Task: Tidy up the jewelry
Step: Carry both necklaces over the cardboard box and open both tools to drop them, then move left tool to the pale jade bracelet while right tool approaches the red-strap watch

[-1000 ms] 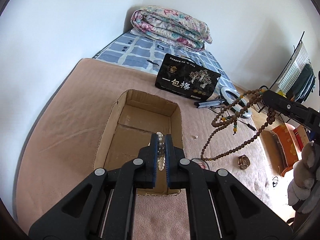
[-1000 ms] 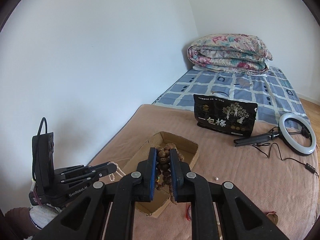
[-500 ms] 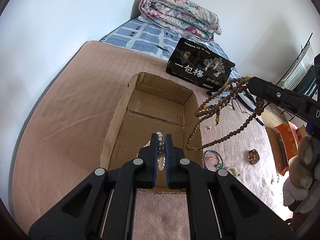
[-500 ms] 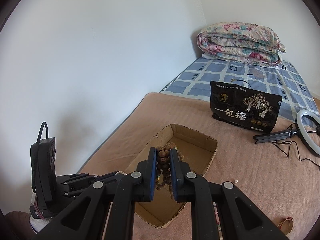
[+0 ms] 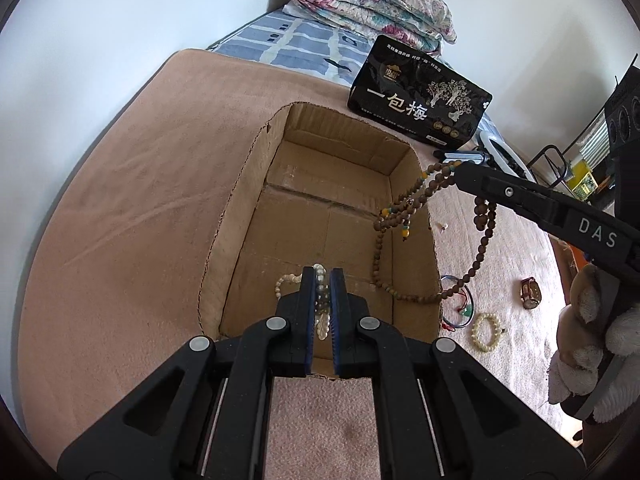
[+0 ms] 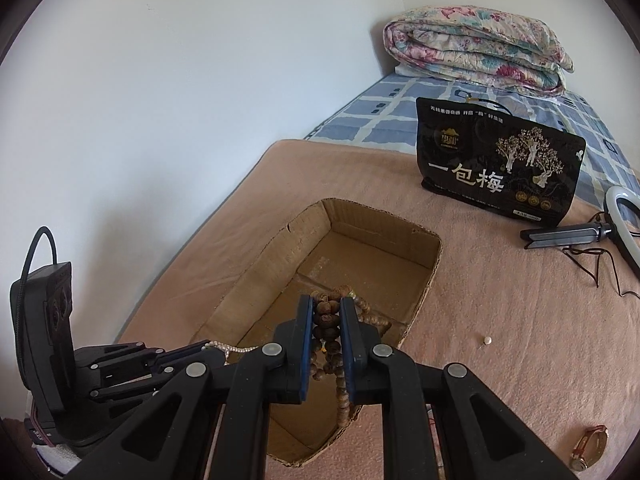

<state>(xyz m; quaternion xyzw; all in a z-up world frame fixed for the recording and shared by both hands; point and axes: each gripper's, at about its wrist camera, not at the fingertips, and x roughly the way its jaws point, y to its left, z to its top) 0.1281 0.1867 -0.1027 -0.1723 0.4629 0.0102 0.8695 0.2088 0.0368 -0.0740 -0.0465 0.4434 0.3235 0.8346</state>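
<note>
An open cardboard box (image 5: 240,184) (image 6: 276,256) lies on the pink blanket. My left gripper (image 5: 321,276) is shut on a white pearl strand (image 5: 287,280) and holds it over the box's near end. My right gripper (image 6: 326,306) is shut on a brown wooden bead necklace (image 6: 326,320). In the left wrist view the brown necklace (image 5: 400,208) hangs from the right gripper (image 5: 460,172) down into the box along its right wall, with one loop outside.
On the blanket right of the box lie a cream bead bracelet (image 5: 486,332), a thin cord bracelet (image 5: 458,308), a watch (image 5: 530,294) (image 6: 588,446) and a loose pearl (image 6: 487,340). A black gift bag (image 5: 418,94), ring light (image 6: 622,228) and folded quilt (image 6: 476,52) lie beyond.
Both grippers moved over the box. The brown necklace swung from right of the box to hang inside its right side. The pearl strand now dangles lower into the box.
</note>
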